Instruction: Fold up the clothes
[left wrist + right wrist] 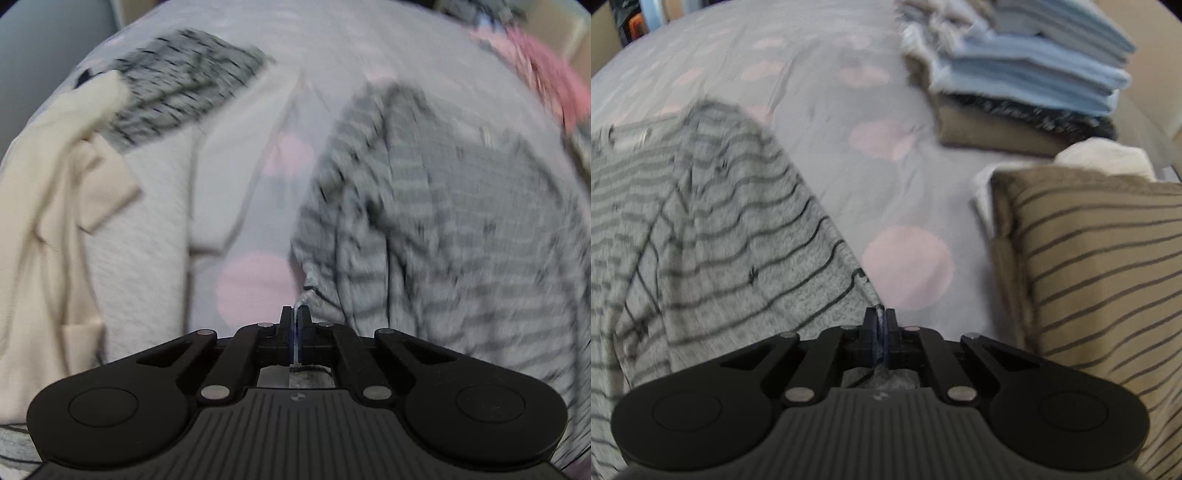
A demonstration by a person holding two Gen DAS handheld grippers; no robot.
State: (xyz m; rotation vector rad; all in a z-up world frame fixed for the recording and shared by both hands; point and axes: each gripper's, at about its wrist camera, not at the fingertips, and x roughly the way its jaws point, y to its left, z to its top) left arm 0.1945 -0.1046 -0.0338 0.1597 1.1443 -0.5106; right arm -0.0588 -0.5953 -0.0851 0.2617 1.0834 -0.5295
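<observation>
Left wrist view: left tool [295, 314] and right tool [880, 315] both pinch thin edges of grey striped top [443, 229], likely lifted over bed [820, 155]. Blurred; shallow grip could slip.

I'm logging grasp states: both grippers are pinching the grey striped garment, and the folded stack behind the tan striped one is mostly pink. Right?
Not quite. Right wrist view: the folded stack is mostly light blue. Both the left gripper and right gripper do pinch the grey striped garment.
</observation>
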